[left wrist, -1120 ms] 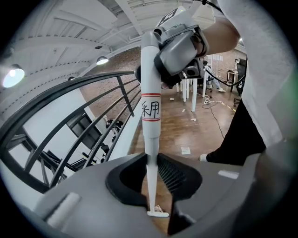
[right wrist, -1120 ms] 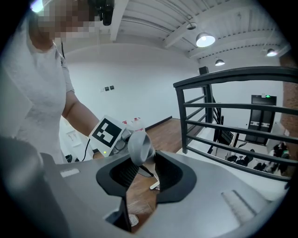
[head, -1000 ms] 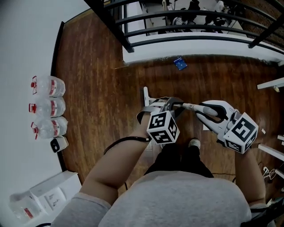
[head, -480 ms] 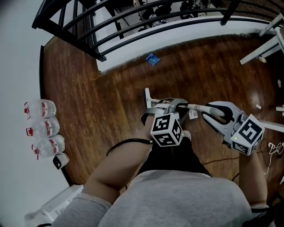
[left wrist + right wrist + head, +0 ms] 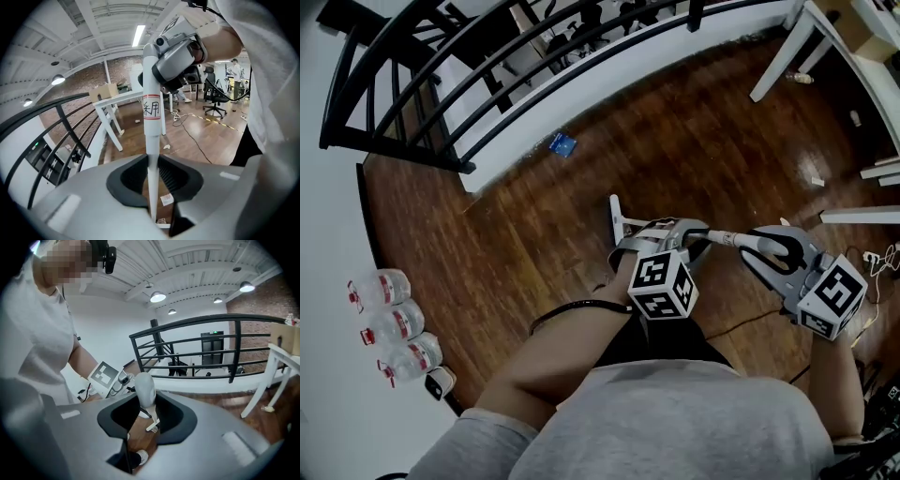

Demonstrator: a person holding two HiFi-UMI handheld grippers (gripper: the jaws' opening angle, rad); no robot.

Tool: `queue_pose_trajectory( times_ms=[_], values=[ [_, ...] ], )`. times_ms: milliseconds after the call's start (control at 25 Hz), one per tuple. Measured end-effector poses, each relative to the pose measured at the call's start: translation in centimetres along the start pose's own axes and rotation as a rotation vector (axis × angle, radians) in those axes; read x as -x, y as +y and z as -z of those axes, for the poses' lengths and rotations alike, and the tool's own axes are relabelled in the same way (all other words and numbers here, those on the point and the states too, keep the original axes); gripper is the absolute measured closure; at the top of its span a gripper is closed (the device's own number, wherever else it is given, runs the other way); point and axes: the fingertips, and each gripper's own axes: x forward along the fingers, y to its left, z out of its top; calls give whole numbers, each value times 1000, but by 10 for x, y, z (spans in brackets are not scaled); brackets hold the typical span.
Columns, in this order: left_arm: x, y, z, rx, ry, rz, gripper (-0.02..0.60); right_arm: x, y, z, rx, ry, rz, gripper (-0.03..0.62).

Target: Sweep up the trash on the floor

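Note:
A white broom handle (image 5: pixel 720 234) runs between both grippers in the head view, and its lower end meets a white piece (image 5: pixel 617 212) close to the floor. My left gripper (image 5: pixel 670 234) is shut on the handle's shaft (image 5: pixel 151 140), which carries a red-edged label. My right gripper (image 5: pixel 764 246) is shut on the handle's rounded grey top (image 5: pixel 145 388). A blue scrap of trash (image 5: pixel 563 143) lies on the wood floor by the white ledge. Small paper scraps (image 5: pixel 166 199) lie under the handle.
A black railing (image 5: pixel 441 103) on a white ledge runs along the back. Three water bottles (image 5: pixel 389 323) lie by the left wall. White table legs (image 5: pixel 783 47) stand at the upper right. A cable (image 5: pixel 741 328) crosses the floor near my feet.
The head view has swung right: railing, bottles and blue scrap have slid left in the picture, and table legs have come in at the upper right. Both grippers keep their hold on the handle.

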Motion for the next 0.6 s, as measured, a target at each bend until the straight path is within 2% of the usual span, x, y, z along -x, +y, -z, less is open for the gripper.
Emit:
queue_pose_trajectory(
  times_ms=[200, 400, 600],
  values=[
    [-38, -21, -59, -24, -52, 48, 508, 64, -21, 15, -32, -9, 79, 491],
    [-69, -43, -114, -84, -110, 121, 506, 124, -35, 26, -50, -18, 184, 493],
    [-86, -53, -149, -118, -135, 153, 506, 158, -43, 30, -62, -26, 245, 491]
  ],
)
